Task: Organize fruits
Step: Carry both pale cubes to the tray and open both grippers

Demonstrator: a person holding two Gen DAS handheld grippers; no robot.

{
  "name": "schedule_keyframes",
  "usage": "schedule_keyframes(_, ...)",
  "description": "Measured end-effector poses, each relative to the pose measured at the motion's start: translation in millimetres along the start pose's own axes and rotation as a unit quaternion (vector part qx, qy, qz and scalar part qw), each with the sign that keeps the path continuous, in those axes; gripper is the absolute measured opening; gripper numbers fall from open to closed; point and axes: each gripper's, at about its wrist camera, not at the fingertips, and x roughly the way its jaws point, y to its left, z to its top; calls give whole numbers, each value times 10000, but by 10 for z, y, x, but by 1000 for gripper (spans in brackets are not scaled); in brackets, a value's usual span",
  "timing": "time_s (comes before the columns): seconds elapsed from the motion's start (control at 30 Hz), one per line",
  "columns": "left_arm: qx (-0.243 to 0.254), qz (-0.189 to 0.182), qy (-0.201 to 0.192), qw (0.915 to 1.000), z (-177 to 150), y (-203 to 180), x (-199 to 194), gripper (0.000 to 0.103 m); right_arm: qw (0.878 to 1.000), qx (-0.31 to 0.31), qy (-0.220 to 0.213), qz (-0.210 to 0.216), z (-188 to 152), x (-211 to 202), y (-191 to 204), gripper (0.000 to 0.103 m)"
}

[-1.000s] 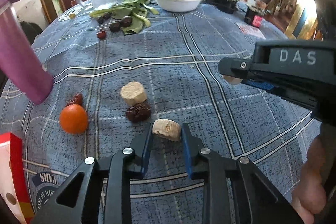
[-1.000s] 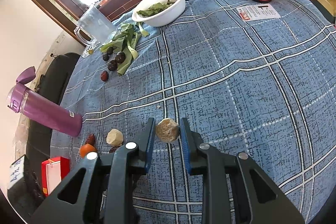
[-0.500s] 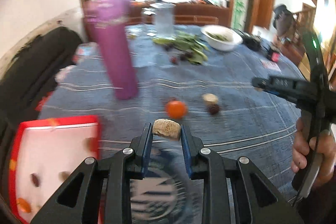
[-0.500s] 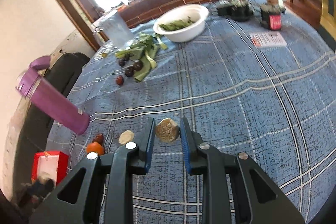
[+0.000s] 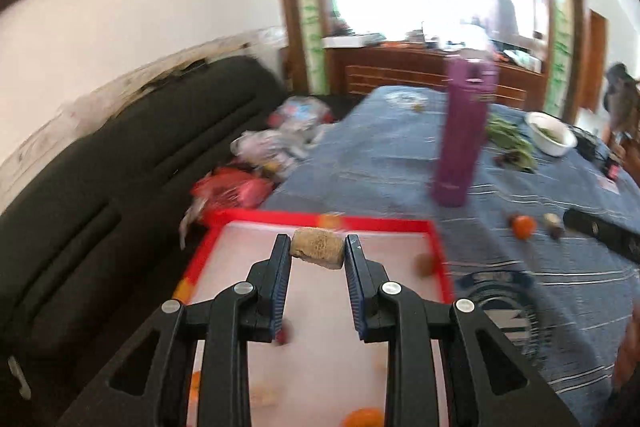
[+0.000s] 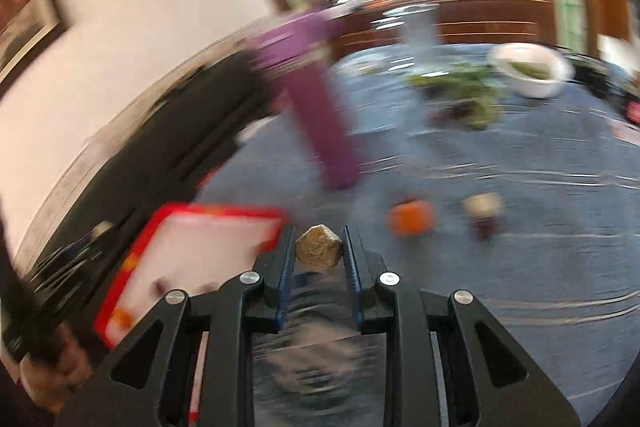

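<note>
Both wrist views low, facing window, sharing blurred, seemingly red tray [image 5: 404, 225]

Blue checked table [image 5: 392, 163]; purple bottle [image 5: 460, 135], red tray [image 5: 316, 221], perhaps an orange [image 5: 524, 226].

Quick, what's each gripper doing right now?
Left gripper: shut on a tan cork-like cylindrical piece.
Right gripper: shut on a tan hexagonal-faced chunk.

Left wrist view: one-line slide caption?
Left gripper holds a tan fruit chunk over the red-rimmed tray.
</note>
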Motion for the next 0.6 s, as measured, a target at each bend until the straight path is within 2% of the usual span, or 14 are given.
schedule_keyframes(0.1, -137, 75, 63, 9999, -118, 218, 16, 26, 9983, -329, 295, 393, -177, 160, 480, 26)
schedule_keyframes(0.2, -156, 176, 101, 9997, -222, 341, 32, 26, 9955, -624, 530, 474, -359, 304, 817, 26)
schedule_keyframes(0.47, 111, 189, 254, 9994, -517, 450, 70, 26, 9855, -1004, 1190, 674, -770, 579, 1263, 26)
schedule_keyframes(0.6, 123, 414, 213, 9988, -558, 559, 85, 26, 9828, -1211, 1230, 663, -895, 635, 1409, 26)
